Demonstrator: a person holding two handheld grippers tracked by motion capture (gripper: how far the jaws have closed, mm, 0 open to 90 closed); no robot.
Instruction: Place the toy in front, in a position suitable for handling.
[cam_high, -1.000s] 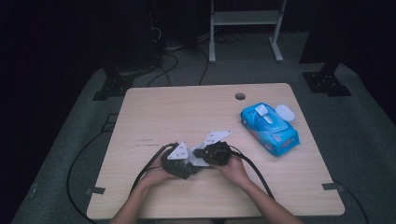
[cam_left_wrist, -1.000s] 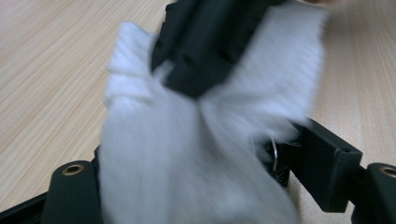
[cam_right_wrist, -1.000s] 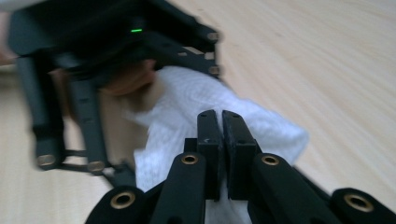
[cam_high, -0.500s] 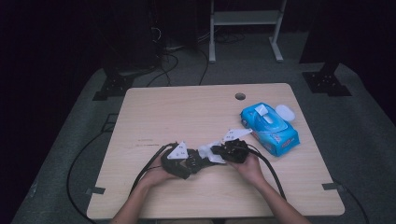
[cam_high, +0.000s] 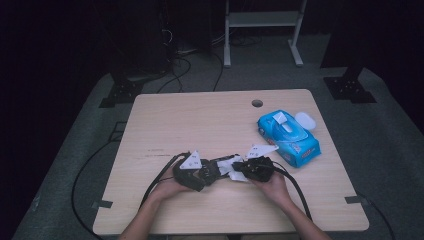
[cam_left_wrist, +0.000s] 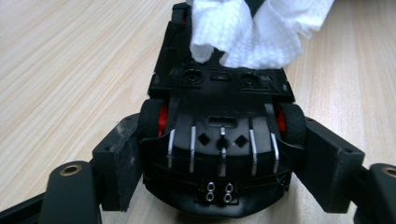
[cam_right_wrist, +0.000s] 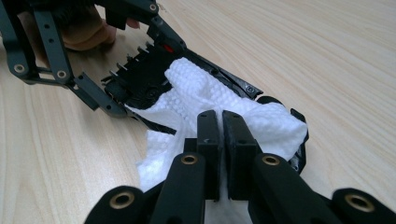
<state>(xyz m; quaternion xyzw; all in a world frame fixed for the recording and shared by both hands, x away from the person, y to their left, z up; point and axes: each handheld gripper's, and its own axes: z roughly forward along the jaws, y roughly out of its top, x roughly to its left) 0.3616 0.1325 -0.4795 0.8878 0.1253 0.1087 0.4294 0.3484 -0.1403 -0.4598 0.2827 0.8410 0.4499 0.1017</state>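
A black toy car (cam_left_wrist: 219, 140) is held upside down, clamped at its wheels between the pads of the left gripper (cam_left_wrist: 219, 182), low over the near part of the table (cam_high: 200, 115). A white wipe (cam_right_wrist: 201, 100) is laid on the underside of the car, just ahead of the right gripper (cam_right_wrist: 221, 140), whose jaws are pressed together on a fold of it. A risk is judged here: if the wipe is pushed too hard, the car can be twisted out of the left pads, or the thin sheet can be torn. Compared with one second ago, the right gripper is seen slightly farther right, and the blue wipe pack (cam_high: 289, 132) beyond it is unchanged.
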